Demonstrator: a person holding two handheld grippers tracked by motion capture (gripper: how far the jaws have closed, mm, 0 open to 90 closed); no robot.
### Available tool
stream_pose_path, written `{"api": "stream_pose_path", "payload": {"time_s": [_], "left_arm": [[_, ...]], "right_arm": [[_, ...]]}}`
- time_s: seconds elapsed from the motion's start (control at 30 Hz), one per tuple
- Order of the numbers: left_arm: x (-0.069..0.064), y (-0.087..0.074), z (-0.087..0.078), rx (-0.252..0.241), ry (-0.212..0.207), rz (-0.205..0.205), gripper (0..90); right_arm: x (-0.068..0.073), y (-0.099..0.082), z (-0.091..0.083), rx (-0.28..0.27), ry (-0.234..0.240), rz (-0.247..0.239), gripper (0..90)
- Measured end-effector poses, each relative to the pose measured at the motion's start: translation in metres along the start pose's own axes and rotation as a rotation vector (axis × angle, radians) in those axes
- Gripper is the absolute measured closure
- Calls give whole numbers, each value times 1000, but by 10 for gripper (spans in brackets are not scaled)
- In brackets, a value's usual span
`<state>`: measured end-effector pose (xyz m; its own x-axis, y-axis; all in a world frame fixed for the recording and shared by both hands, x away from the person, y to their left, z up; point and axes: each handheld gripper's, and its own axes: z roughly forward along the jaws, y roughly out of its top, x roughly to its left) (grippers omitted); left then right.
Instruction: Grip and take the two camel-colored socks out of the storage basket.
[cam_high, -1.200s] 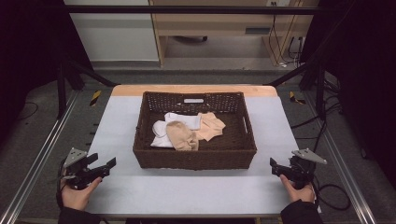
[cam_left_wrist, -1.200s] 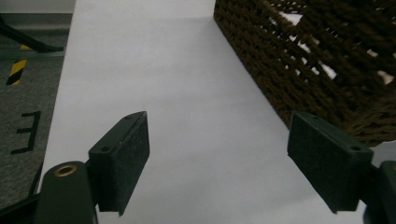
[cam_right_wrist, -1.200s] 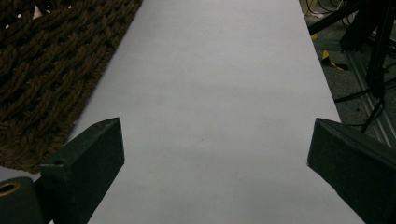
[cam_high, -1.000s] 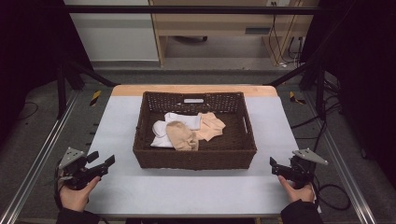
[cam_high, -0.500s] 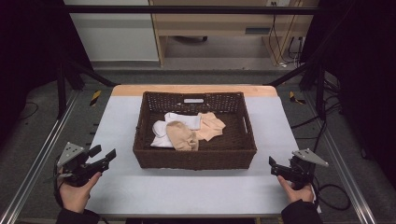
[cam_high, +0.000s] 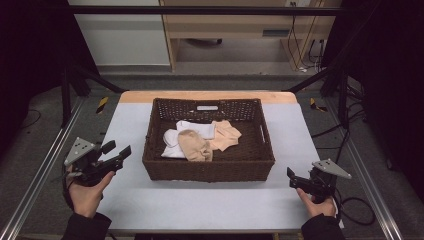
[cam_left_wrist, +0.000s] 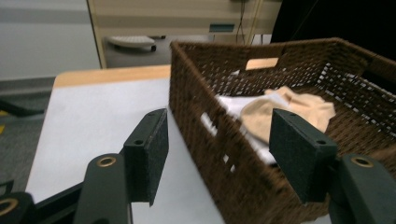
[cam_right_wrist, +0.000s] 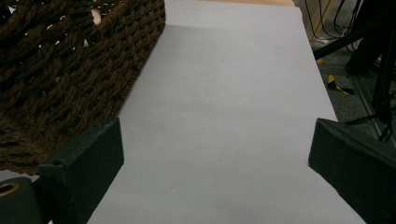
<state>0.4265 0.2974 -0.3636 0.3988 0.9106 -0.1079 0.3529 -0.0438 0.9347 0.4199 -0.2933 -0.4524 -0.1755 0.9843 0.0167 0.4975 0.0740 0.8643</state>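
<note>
Left tongs (cam_high: 118, 150) lifted, jaws narrowing slightly yet open and empty, right tongs (cam_high: 291, 176) open, empty; dark brown woven wicker basket (cam_high: 207, 170) wall hides part of beige and white socks (cam_high: 200, 140).

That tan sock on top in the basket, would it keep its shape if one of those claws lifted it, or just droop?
The tan sock lies crumpled and folded, so it would probably droop from a pinch. It looks thin and light. Draped over the white sock, it might drag that along inside the wicker basket.
</note>
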Motion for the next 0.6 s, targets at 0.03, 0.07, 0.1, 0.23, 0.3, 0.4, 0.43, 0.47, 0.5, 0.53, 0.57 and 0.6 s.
{"api": "stream_pose_path", "payload": {"time_s": [0.03,0.07,0.1,0.23,0.3,0.4,0.43,0.47,0.5,0.53,0.57,0.6], "left_arm": [[-4,5,2,-6,-6,9,374],[-9,10,4,-9,-13,23,374],[-12,12,6,-14,-16,29,373],[-25,20,13,-21,-39,51,374],[-31,24,16,-24,-44,62,374],[-38,31,22,-29,-54,71,374],[-41,34,25,-29,-57,71,374],[-42,35,27,-29,-60,70,374],[-44,37,29,-28,-64,75,374],[-46,39,32,-28,-64,76,374],[-48,41,35,-26,-64,79,374],[-50,43,38,-23,-67,82,374]], "right_arm": [[0,0,0,0,0,0,37],[0,0,-1,-1,0,1,37],[0,0,-1,-2,0,0,37],[-1,1,-1,-2,1,3,37],[-1,1,-1,-1,2,4,37],[-1,1,-1,0,4,5,36],[-1,1,-1,0,5,3,36],[-1,1,-1,-1,6,1,36],[-1,1,-1,-2,6,1,36],[-1,1,-1,-3,5,-1,36],[-1,1,-1,-1,5,0,36],[-1,1,-1,0,5,-1,36]]}}
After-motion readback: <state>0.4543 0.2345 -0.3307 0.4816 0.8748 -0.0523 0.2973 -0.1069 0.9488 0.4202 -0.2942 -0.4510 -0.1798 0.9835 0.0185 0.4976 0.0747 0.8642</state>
